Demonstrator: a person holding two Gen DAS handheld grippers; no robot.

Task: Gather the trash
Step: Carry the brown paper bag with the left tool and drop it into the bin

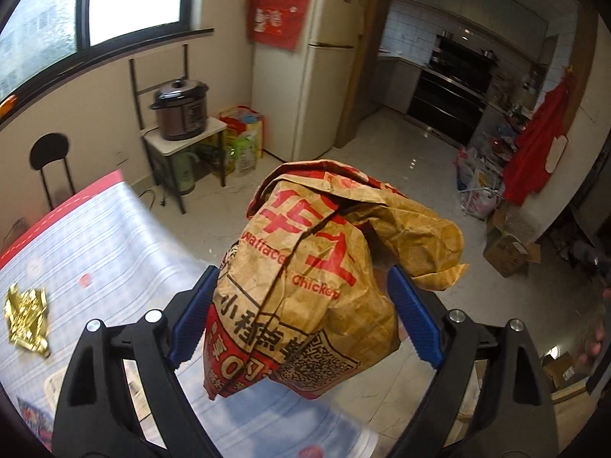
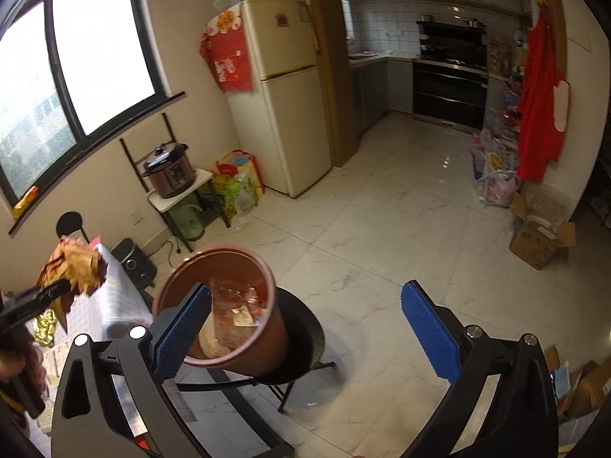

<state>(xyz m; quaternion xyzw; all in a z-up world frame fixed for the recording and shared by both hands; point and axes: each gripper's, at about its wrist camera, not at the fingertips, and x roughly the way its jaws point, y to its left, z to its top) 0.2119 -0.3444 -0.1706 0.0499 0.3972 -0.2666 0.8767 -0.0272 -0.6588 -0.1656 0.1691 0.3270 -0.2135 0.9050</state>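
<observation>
My left gripper (image 1: 301,316) is shut on a crumpled brown paper food bag (image 1: 305,267) with red print, held in the air above the table edge. The bag (image 2: 76,267) and the left gripper also show at the left of the right wrist view. My right gripper (image 2: 305,324) is open and empty. A brown round trash bin (image 2: 244,343) stands on a black stool (image 2: 305,343) just behind its left finger (image 2: 183,328), with wrappers inside. A gold foil wrapper (image 1: 26,316) lies on the table.
The table (image 1: 95,252) has a striped cloth with a red border. A black chair (image 1: 49,152), a rack with a pressure cooker (image 1: 181,114), bags and a fridge (image 1: 309,68) stand along the wall. Cardboard boxes (image 2: 538,240) sit on the white tiled floor at right.
</observation>
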